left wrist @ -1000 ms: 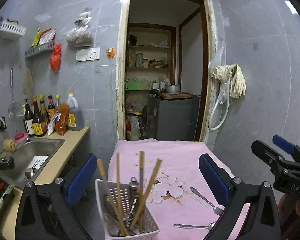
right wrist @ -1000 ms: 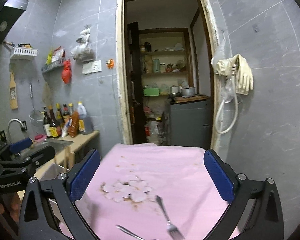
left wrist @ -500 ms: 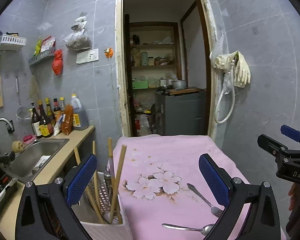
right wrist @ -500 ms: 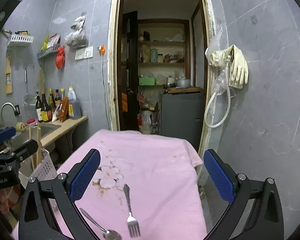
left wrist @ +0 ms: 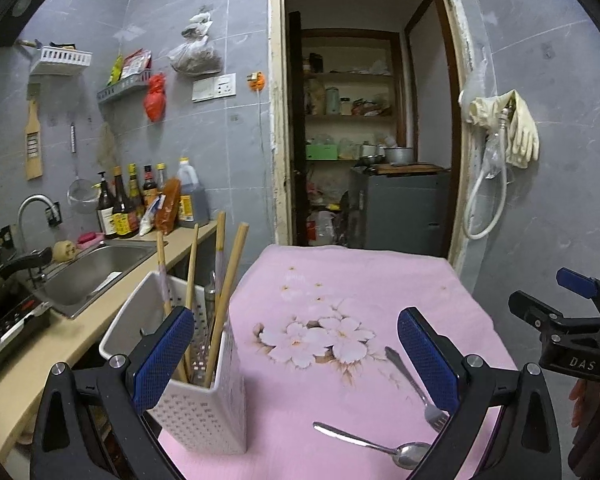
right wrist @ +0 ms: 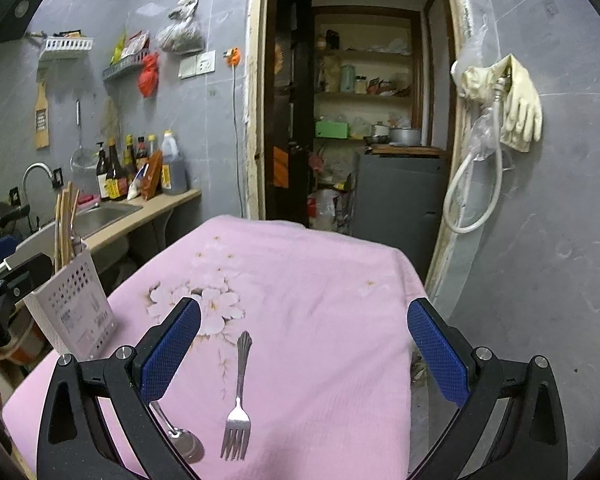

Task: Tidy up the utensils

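Wooden chopsticks (left wrist: pixel 224 280) already stand in the white perforated plastic caddy (left wrist: pixel 204 412), but the steel fork (right wrist: pixel 238 412) and steel spoon (left wrist: pixel 374 442) remain on the pink-clothed counter (right wrist: pixel 320 280), with both the left hand-held gripper (left wrist: pixel 296 364) and right hand-held gripper (right wrist: pixel 304 354) spread wide and empty.

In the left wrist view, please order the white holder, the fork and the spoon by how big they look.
1. White holder, clearly largest.
2. Fork and spoon look alike in length; I would not rank them.

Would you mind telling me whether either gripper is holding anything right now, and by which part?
Nothing is held. The left gripper and right gripper are both open and empty; the fork and spoon lie on the pink cloth.
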{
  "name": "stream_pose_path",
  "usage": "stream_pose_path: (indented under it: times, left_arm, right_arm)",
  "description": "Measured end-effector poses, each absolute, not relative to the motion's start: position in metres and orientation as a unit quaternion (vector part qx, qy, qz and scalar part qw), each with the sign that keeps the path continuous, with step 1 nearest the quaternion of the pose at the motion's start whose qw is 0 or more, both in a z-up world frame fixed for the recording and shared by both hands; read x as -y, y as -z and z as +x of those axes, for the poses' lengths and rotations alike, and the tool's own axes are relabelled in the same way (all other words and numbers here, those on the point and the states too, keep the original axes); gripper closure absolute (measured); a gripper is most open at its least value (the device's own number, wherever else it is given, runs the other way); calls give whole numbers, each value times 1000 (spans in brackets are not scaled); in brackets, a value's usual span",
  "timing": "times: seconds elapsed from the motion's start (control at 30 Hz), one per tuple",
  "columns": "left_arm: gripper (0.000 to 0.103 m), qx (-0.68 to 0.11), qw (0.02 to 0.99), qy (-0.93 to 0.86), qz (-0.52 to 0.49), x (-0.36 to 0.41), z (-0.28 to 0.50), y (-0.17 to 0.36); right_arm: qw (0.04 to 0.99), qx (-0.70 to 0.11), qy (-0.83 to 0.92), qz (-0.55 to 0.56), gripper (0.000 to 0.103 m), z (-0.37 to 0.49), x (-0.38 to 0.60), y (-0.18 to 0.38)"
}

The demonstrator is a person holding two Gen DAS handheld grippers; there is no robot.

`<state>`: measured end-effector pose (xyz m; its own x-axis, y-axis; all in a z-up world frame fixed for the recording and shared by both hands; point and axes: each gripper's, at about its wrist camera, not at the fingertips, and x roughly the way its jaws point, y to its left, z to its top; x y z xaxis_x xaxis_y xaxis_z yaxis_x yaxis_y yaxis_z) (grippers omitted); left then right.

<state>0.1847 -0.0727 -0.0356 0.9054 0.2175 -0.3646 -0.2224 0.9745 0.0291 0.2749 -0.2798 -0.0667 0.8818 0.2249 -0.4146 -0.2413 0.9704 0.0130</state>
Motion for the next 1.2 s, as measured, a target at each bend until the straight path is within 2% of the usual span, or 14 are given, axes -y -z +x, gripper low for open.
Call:
stream_pose_path:
  times: [0.23,0.6,0.87,1.03,1.13,1.2]
  left_arm:
    - [1,-206,969,-133,-30,76,182,54]
    - [1,-279,947,-122,-98,75,192,102]
    - [25,-341,926,-102,-129,79,218,145]
    - [43,-380,906,-96,-158,76,236,173]
    - [53,-397,897,-94,-170,76,242,183]
    - [55,-404,894,-92,-170,77,245,187]
  right_arm:
    - [962,-232,-141,-28,1,284,276,86]
    - [941,-283,-183,-21,1,309,270,122]
    - [922,-326,-210,-6,3,330,265,156]
    - [910,-347,-228,-13,11,341,255,176]
    - [899,-365,-240,-21,23,347,246,185]
    - [891,-377,-251,-28,34,352,240,191]
